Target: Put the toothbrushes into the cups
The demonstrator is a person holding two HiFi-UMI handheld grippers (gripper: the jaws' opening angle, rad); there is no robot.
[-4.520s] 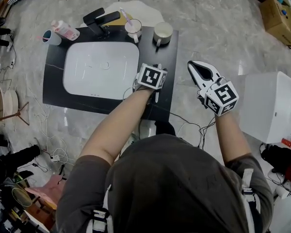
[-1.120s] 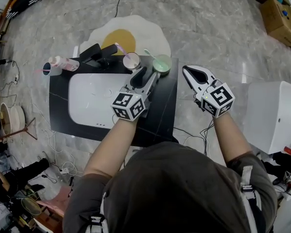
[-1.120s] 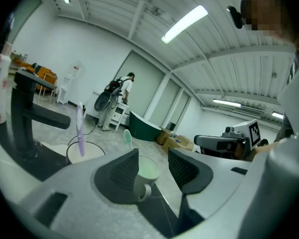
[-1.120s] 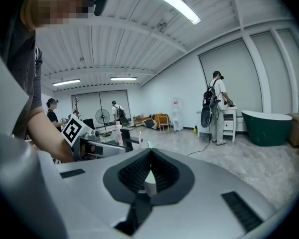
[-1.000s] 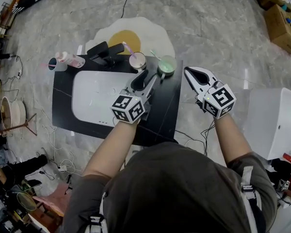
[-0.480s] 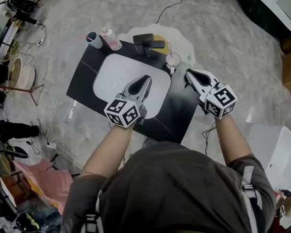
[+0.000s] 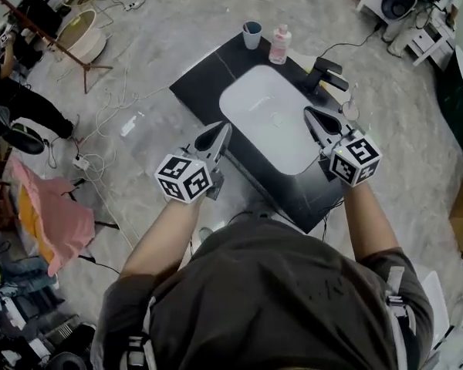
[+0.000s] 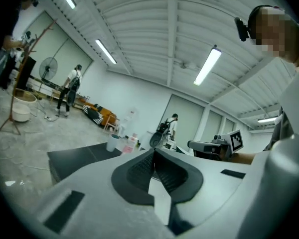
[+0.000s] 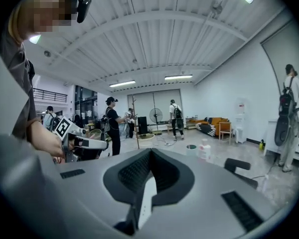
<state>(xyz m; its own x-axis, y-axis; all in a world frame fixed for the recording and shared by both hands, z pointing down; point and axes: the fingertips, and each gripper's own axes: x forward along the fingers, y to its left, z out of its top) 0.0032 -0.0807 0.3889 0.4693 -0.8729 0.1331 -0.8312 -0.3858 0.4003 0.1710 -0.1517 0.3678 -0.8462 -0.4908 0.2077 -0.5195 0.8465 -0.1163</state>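
In the head view a black counter [image 7: 203, 79] with a white basin [image 7: 274, 126] lies ahead. A clear cup [image 7: 349, 112] with a thin toothbrush stem stands on the counter, just right of my right gripper [image 7: 306, 111]; a second cup is hidden. My left gripper [image 7: 227, 126] hangs at the counter's near left edge; its jaws have just been closing and now meet with nothing between them. In the left gripper view the left gripper [image 8: 154, 153] is shut and points level into the room. In the right gripper view the right gripper [image 9: 149, 153] is shut and empty.
A blue cup [image 7: 251, 33], a pink bottle [image 7: 278, 45] and a black faucet [image 7: 328, 72] stand at the counter's far end. Cables, a basket [image 7: 83, 33] and a pink cloth [image 7: 50, 218] lie on the floor at left. Several people stand in the room.
Both grippers have drawn back from the cups and risen. The left jaws went from open to shut. The head view has swung, so the counter now lies farther off and turned.
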